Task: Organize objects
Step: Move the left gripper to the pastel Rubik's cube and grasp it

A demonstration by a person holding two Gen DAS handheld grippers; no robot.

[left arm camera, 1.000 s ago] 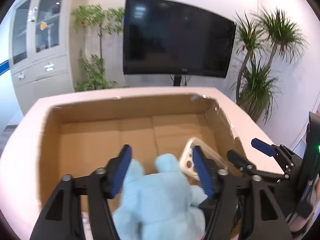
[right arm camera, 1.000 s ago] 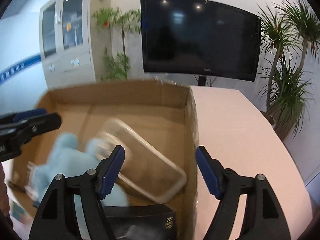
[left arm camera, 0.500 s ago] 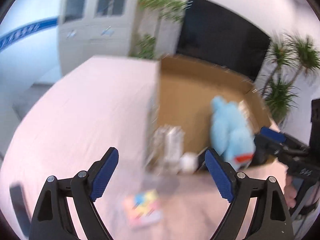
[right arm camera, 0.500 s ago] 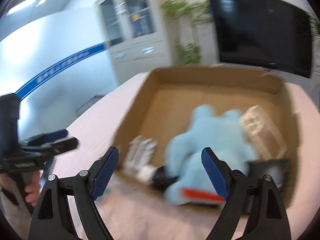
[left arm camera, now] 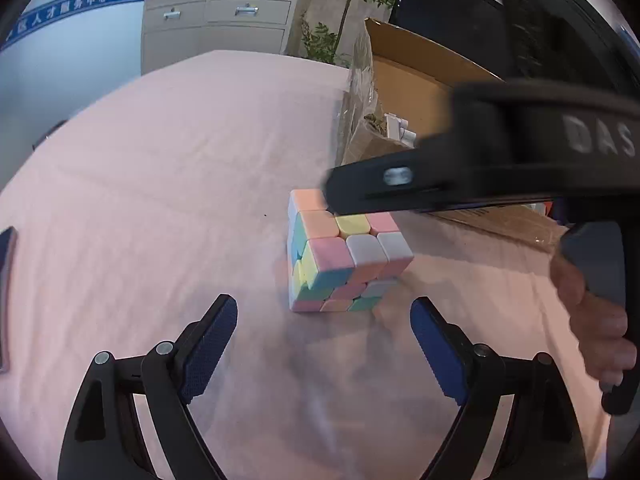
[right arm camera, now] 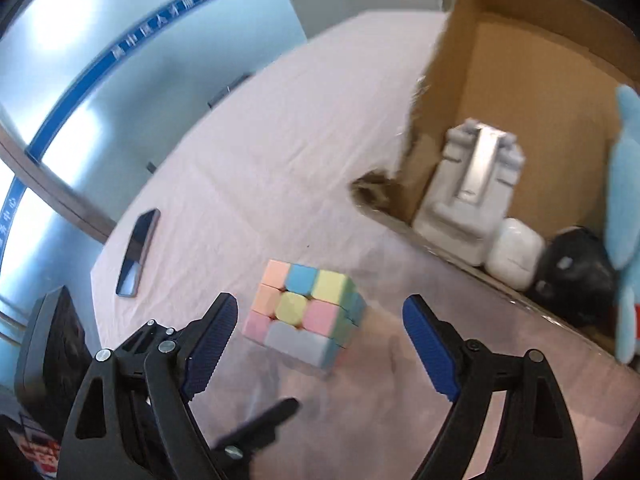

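Note:
A pastel puzzle cube [left arm camera: 344, 256] [right arm camera: 308, 312] sits on the pink tablecloth just in front of the cardboard box [left arm camera: 404, 80] [right arm camera: 500, 60]. My left gripper [left arm camera: 324, 318] is open and points down at the cube, which lies a little ahead of its blue pads without touching them. My right gripper [right arm camera: 322, 314] is open too, with the cube just ahead of its fingertips and apart from both pads. In the left wrist view the right gripper's black body [left arm camera: 500, 152] crosses over the cube's far edge, with a person's hand [left arm camera: 592, 320] on its grip.
The box holds a grey-white stand [right arm camera: 468, 192], a white case [right arm camera: 516, 256], a black object [right arm camera: 576, 280] and a blue plush toy [right arm camera: 628, 200]. A dark phone [right arm camera: 138, 252] lies on the cloth to the left. Cabinets and plants stand behind the table.
Both grippers left the box, swung left and came down over the cloth to the cube. Their jaws widened. The plush toy and clear case stayed in the box.

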